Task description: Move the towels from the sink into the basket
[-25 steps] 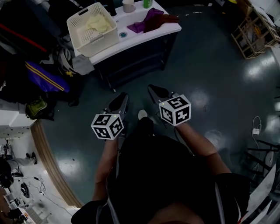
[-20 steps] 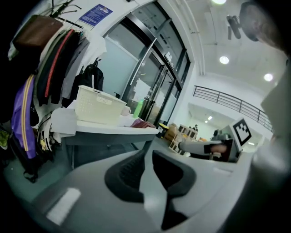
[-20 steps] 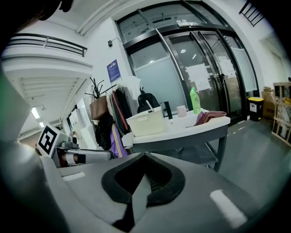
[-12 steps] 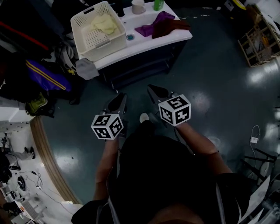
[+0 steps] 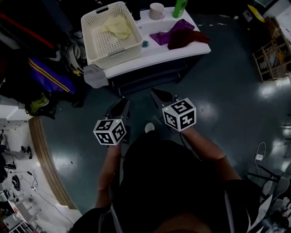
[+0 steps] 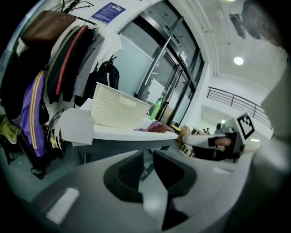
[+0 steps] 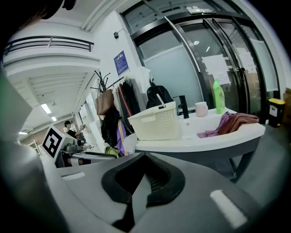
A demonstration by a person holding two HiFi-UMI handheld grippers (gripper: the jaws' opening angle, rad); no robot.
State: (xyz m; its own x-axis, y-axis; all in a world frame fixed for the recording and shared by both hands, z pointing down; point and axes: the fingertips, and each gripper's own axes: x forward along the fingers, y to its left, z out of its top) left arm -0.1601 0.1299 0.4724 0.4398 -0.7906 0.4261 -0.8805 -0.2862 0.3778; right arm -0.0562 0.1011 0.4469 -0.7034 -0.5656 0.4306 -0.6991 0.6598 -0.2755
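A purple towel (image 5: 170,34) and a dark red towel (image 5: 188,38) lie bunched at the right end of the white sink counter (image 5: 154,53). The cream basket (image 5: 111,34) stands on the counter's left end with a yellow cloth (image 5: 117,26) inside. Both grippers hang over the floor, short of the counter. My left gripper (image 5: 119,109) shows a narrow gap with nothing in it, its jaws opening slightly. My right gripper (image 5: 161,97) is shut and empty. The basket (image 7: 154,122) and towels (image 7: 232,122) show ahead in the right gripper view; the basket (image 6: 119,108) also shows in the left gripper view.
A cup (image 5: 157,10), a green bottle (image 5: 180,7) and a dark faucet (image 7: 183,107) stand at the counter's back. Coats and bags (image 6: 54,59) hang left of the basket. A wooden crate (image 5: 272,59) stands at far right. Dark floor (image 5: 227,100) surrounds the counter.
The counter, basket and towels have slid down and right in the head view, so I am closer to them. Both grippers keep the same pose in front of the body.
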